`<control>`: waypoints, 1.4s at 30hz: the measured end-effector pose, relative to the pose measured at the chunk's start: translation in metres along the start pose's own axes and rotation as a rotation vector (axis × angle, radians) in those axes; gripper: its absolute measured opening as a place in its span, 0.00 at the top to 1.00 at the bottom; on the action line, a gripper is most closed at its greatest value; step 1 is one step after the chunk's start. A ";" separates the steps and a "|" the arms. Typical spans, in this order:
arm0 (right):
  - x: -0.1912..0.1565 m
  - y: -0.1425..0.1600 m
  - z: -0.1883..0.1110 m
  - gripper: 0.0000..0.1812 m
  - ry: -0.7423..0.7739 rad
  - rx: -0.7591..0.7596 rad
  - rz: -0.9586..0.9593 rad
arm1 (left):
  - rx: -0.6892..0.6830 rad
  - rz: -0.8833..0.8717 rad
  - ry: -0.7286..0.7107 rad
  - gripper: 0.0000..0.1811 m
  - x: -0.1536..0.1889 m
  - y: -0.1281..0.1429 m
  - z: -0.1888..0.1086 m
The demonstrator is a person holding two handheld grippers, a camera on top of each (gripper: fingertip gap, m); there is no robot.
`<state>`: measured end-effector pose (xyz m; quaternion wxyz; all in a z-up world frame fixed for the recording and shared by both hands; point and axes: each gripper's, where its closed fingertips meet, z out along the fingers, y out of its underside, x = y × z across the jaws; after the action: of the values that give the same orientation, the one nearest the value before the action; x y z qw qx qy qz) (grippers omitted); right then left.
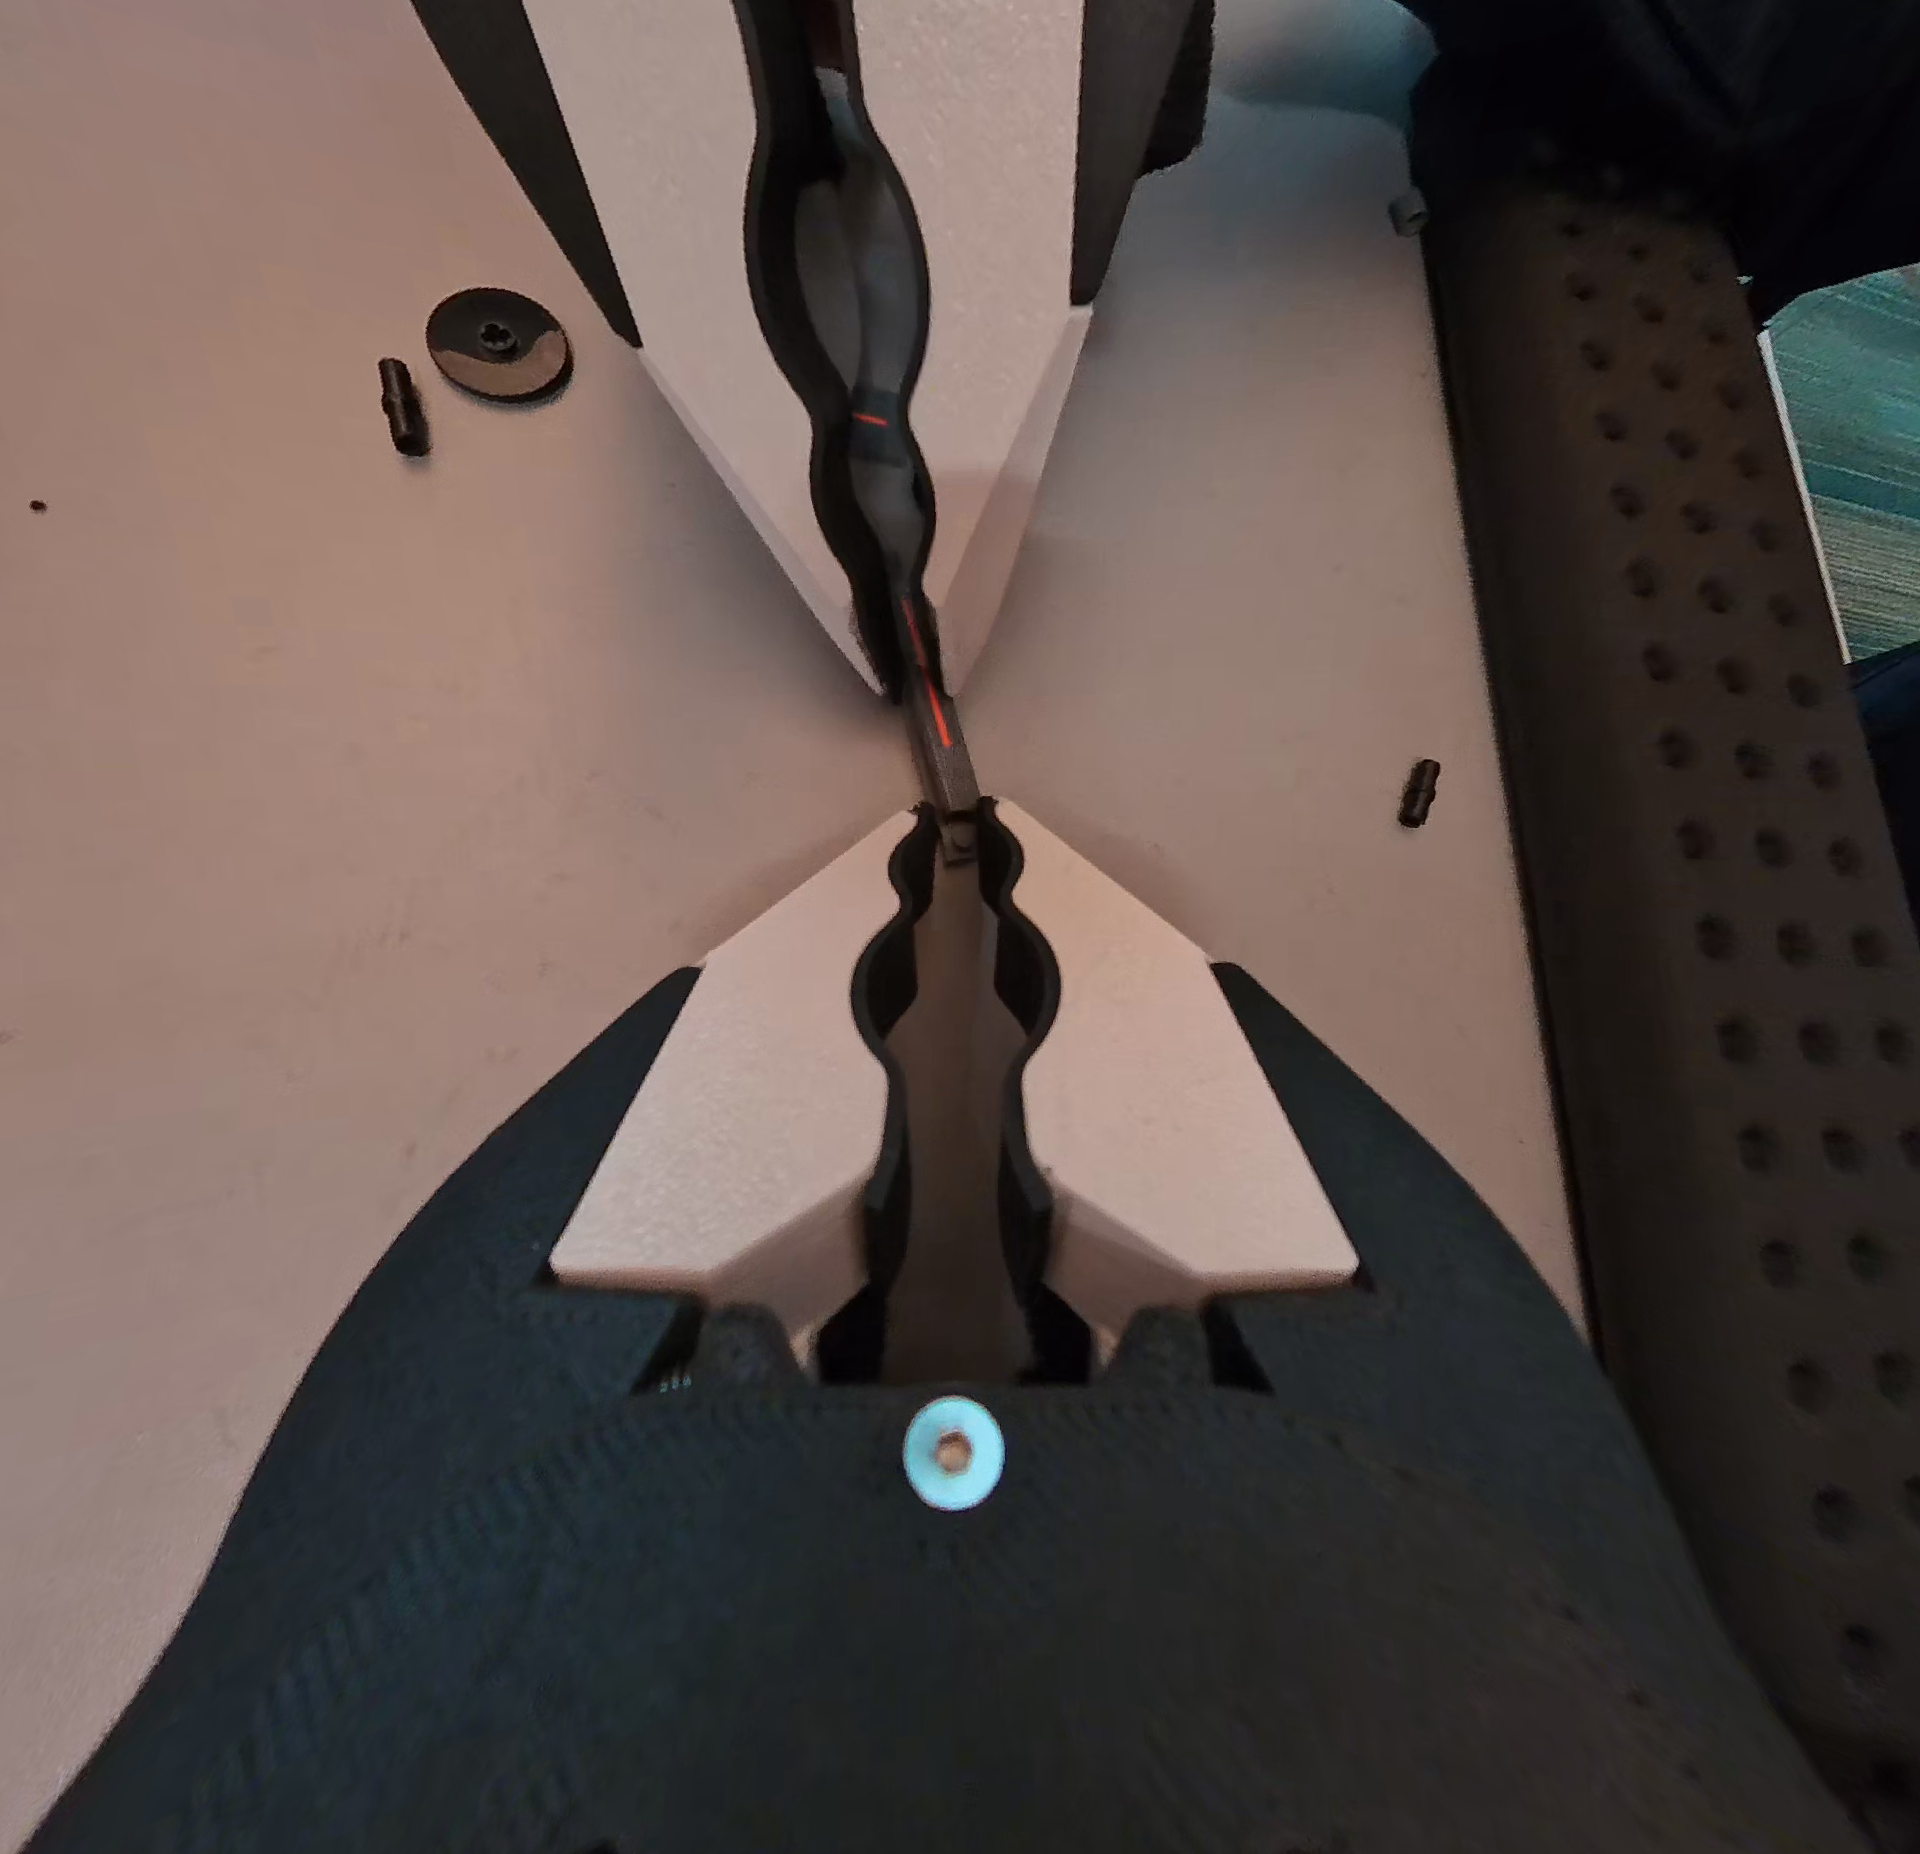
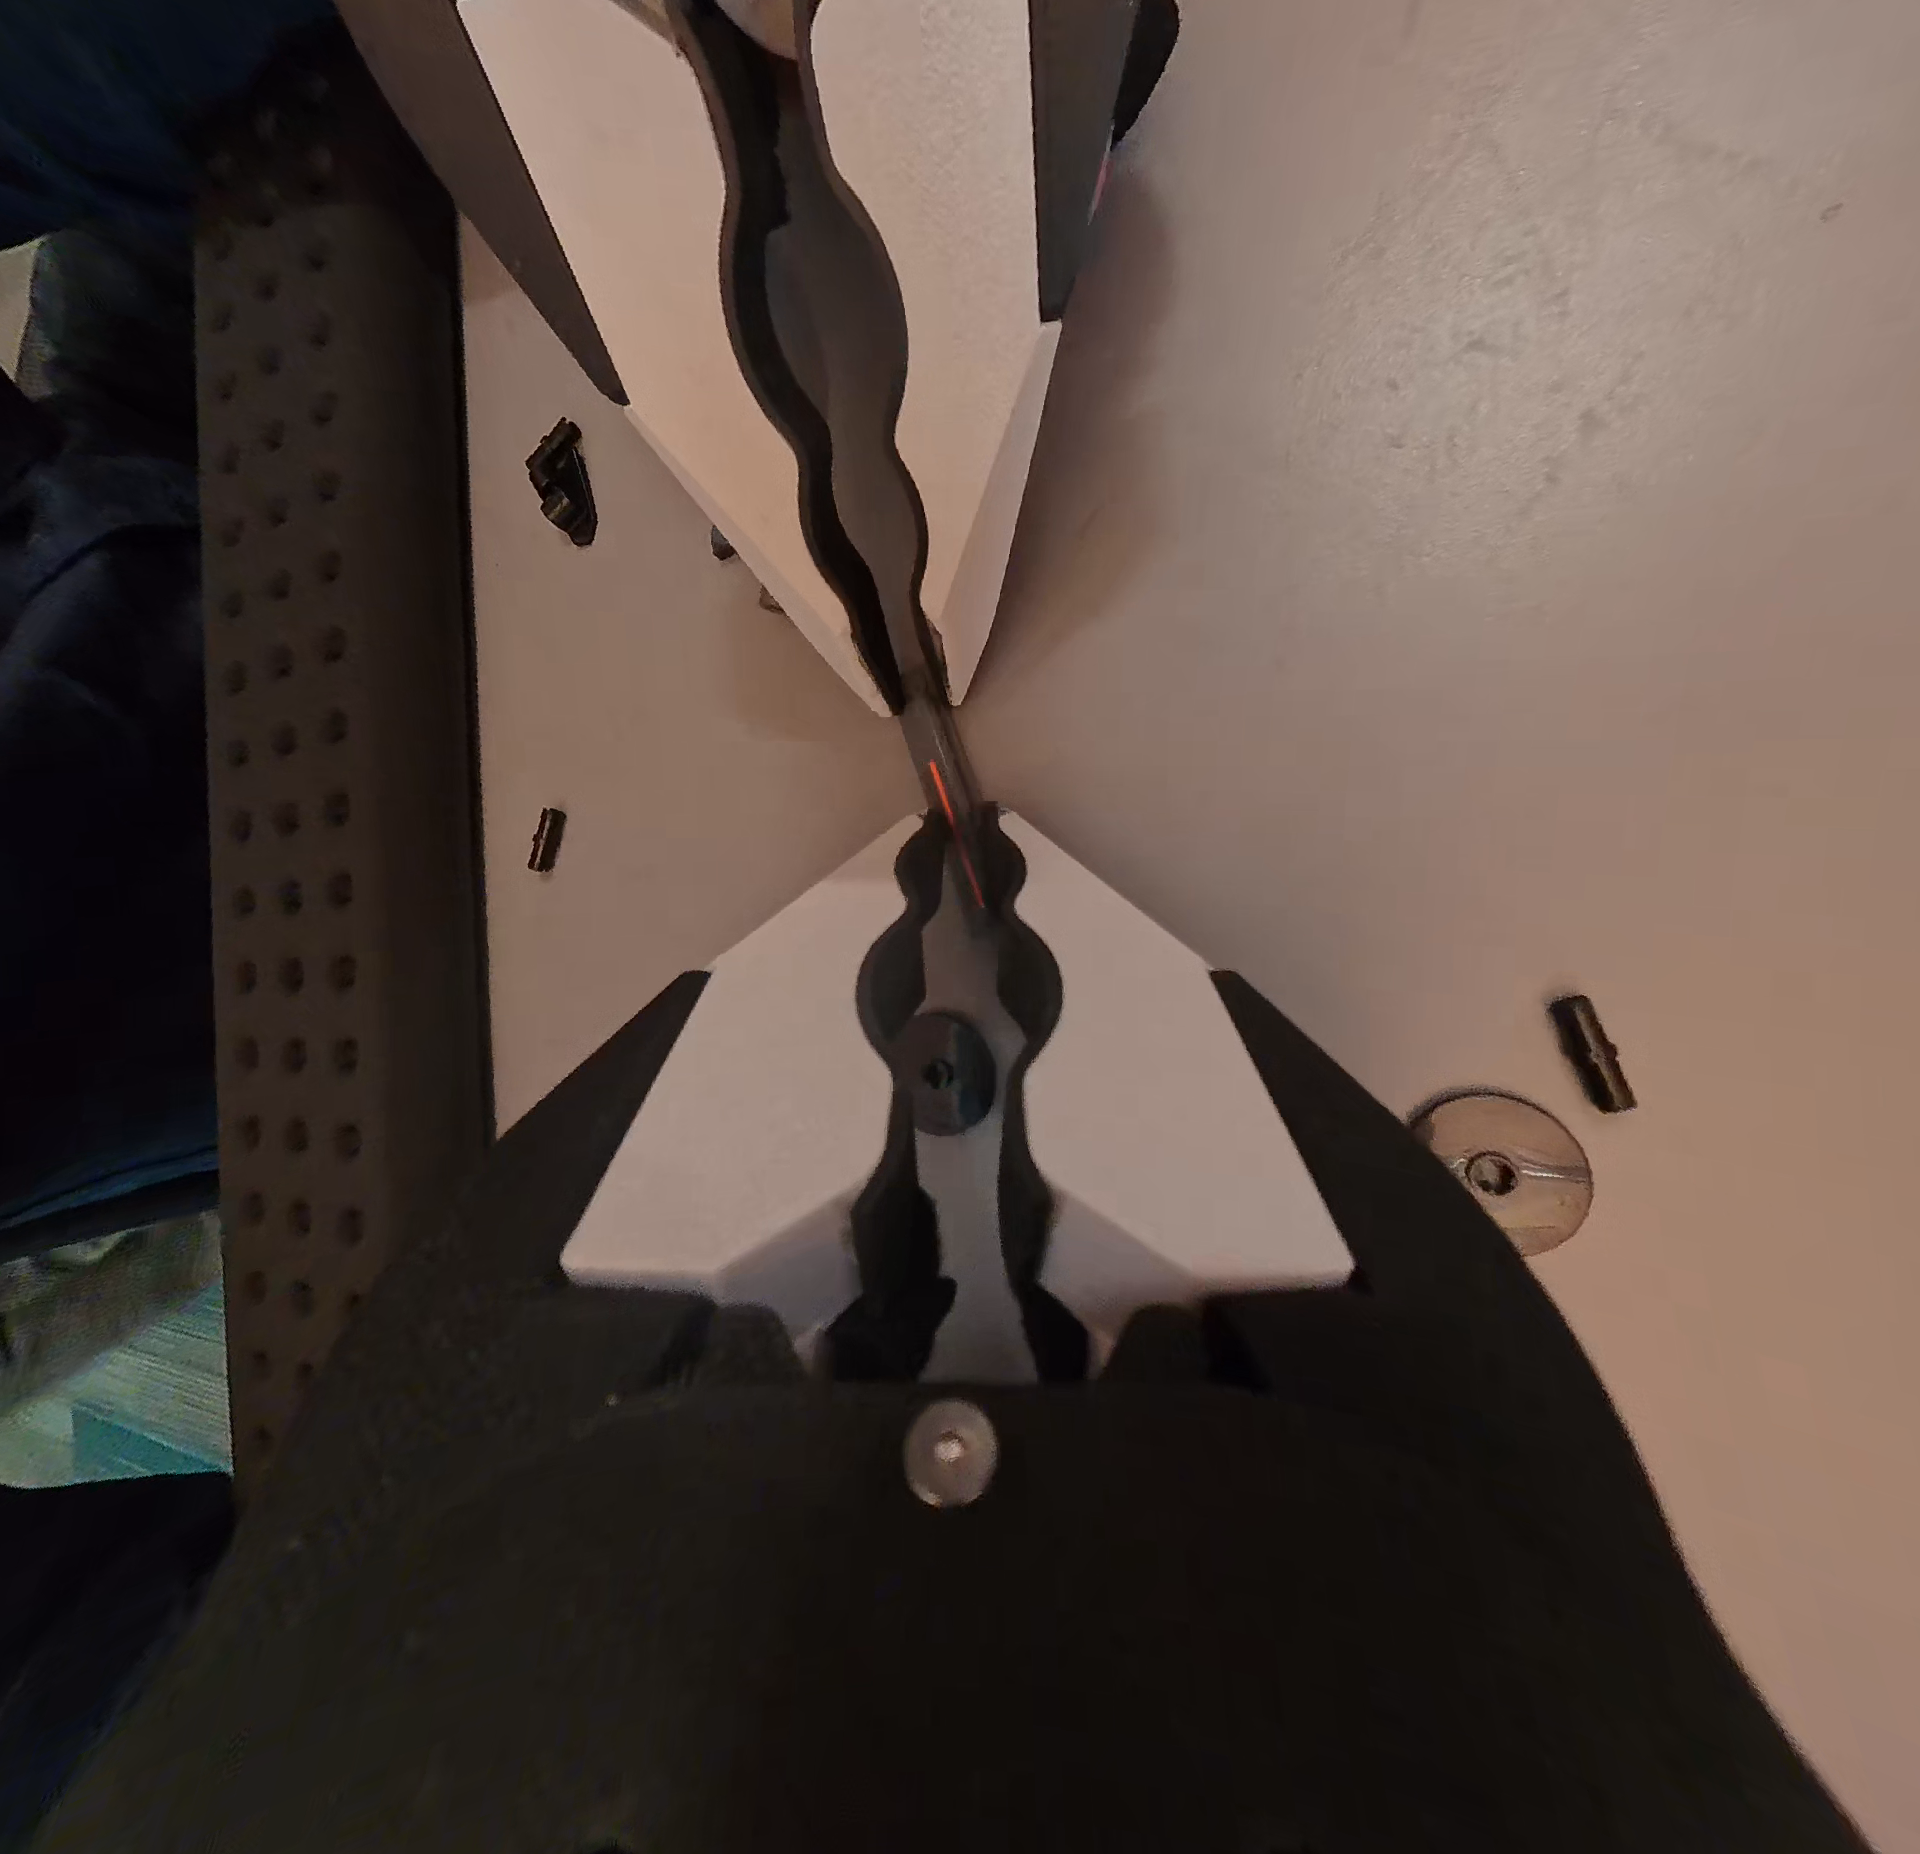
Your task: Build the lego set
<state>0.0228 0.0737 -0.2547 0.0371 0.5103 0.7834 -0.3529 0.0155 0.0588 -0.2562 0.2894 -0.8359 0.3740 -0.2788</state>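
Observation:
A thin dark lego piece with a red stripe [image 1: 940, 739] spans the gap between my two grippers, which meet tip to tip above the white table [image 1: 312, 765]. My left gripper [image 1: 958, 817] is shut on its near end. My right gripper [image 1: 914, 677] comes in from the top of the left wrist view, shut on the other end. In the right wrist view my right gripper [image 2: 958, 825] is shut on the striped piece [image 2: 940, 765], and my left gripper [image 2: 920, 698] grips it from above. A dark round disc [image 2: 945, 1072] shows through the gap between my right fingers.
On the table lie a black round disc [image 1: 499, 350], a black pin [image 1: 400, 407] beside it, another pin [image 1: 1418, 791] and a small grey part [image 1: 1408, 212]. The right wrist view shows a black clip part [image 2: 561, 479]. A dark perforated chair [image 1: 1714, 869] stands along the table edge. My right tips are roughly 10 cm from the black round disc [image 1: 499, 350]. Look for it in the right wrist view [image 2: 1486, 1165] too.

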 end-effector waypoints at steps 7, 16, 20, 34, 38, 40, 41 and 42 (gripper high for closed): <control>0.000 0.000 0.000 0.98 -0.003 -0.001 -0.003 | 0.000 -0.003 0.006 0.97 0.000 0.000 0.001; 0.000 0.000 -0.001 0.98 -0.006 0.002 0.006 | 0.025 -0.043 0.003 0.98 -0.005 0.000 -0.006; 0.000 0.000 -0.001 0.98 -0.005 0.002 0.009 | 0.045 -0.047 0.003 0.97 -0.006 -0.004 -0.008; 0.001 0.000 -0.001 0.98 -0.017 0.011 0.025 | 0.062 -0.015 -0.006 1.00 -0.002 -0.013 -0.003; 0.001 -0.001 0.000 0.98 -0.024 0.016 0.030 | 0.051 -0.014 0.001 1.00 0.000 -0.011 0.001; 0.001 -0.001 0.000 0.98 -0.027 0.018 0.032 | 0.047 -0.004 0.009 1.00 0.002 -0.011 0.003; 0.001 -0.001 0.000 0.98 -0.031 0.020 0.035 | 0.045 -0.005 0.013 1.00 0.003 -0.011 0.004; 0.002 -0.001 0.000 0.98 -0.032 0.021 0.036 | 0.044 -0.007 0.015 1.00 0.003 -0.011 0.005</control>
<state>0.0213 0.0748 -0.2548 0.0503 0.5191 0.7695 -0.3685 0.0256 0.0639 -0.2510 0.3038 -0.8285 0.3669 -0.2943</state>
